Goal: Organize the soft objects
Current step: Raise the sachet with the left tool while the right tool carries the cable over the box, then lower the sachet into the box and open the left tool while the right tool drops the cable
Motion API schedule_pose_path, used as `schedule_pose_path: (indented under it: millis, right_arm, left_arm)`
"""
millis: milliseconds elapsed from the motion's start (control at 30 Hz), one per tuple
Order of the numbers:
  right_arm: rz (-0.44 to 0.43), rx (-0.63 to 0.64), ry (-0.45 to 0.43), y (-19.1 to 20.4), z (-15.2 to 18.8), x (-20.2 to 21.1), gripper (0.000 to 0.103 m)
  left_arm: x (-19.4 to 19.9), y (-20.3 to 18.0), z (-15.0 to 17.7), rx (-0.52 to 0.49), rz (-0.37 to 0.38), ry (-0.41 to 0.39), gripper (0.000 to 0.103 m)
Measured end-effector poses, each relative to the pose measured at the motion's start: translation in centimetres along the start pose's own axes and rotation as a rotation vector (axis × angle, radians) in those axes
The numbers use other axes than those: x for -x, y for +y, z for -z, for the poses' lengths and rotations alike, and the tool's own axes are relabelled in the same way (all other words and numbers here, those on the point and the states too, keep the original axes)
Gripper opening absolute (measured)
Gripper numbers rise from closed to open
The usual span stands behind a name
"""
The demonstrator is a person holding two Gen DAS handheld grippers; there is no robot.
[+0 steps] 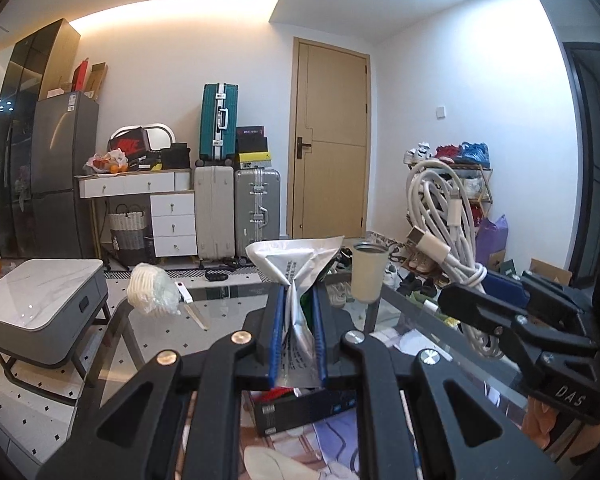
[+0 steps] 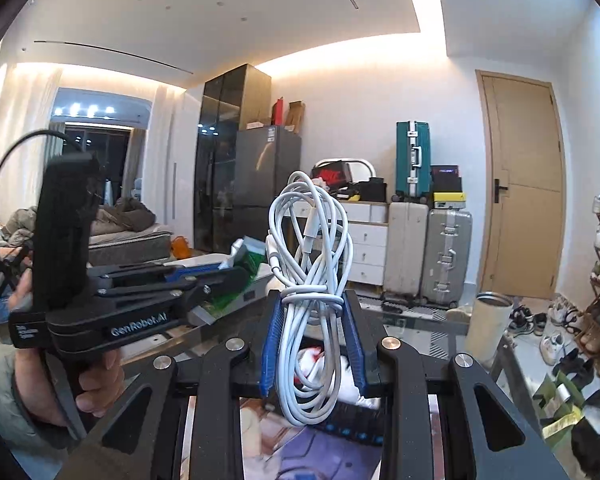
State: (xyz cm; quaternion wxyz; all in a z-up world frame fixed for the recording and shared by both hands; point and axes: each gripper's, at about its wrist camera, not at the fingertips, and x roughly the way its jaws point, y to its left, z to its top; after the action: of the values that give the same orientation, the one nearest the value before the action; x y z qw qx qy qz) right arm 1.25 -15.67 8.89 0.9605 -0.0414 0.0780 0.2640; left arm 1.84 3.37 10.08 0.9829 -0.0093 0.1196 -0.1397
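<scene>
My left gripper (image 1: 298, 296) is shut on a silver foil packet (image 1: 296, 264) with printed text, held upright above the glass table (image 1: 220, 320). The same packet, with green on it, shows in the right wrist view (image 2: 244, 260), in the left gripper (image 2: 236, 276). My right gripper (image 2: 312, 300) is shut on a bundled white charging cable (image 2: 308, 248), whose loops stand above and hang below the blue pads. The cable (image 1: 440, 216) and right gripper (image 1: 484, 292) show at the right of the left wrist view, close beside the left one.
On the glass table stand a cream tumbler (image 1: 368, 272) and a clear bag of white rings (image 1: 152, 288). A grey side table (image 1: 40, 300) is at left. Suitcases (image 1: 236, 208), a drawer unit, a door and a shoe rack (image 1: 460, 184) lie beyond.
</scene>
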Motion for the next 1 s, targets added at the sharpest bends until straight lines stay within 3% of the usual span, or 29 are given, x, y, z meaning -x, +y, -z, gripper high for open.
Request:
schedule_pose_path:
  millis: [233, 567, 833, 1000]
  right_arm:
    - [0.041, -0.007, -0.005, -1.0, -1.6, -3.8, 0.029]
    - [0.074, -0.023, 0.039, -2.2, -3.2, -9.3, 0.029]
    - [0.081, -0.047, 0.104, -3.3, -2.9, -11.8, 0.029]
    - [0.071, -0.120, 0.277, -4.3, -2.0, -14.6, 0.029]
  left_arm:
    - [-2.5, 0.5, -1.6, -0.014, -0.043, -0.048, 0.012]
    - [-7.5, 2.3, -2.0, 0.035, -0.035, -0.035, 0.012]
    - [-9.6, 2.7, -1.1, 0.052, -0.036, 0.055, 0.012]
    - [-11.9, 2.4, -0.3, 0.048, -0.055, 0.182, 0.012]
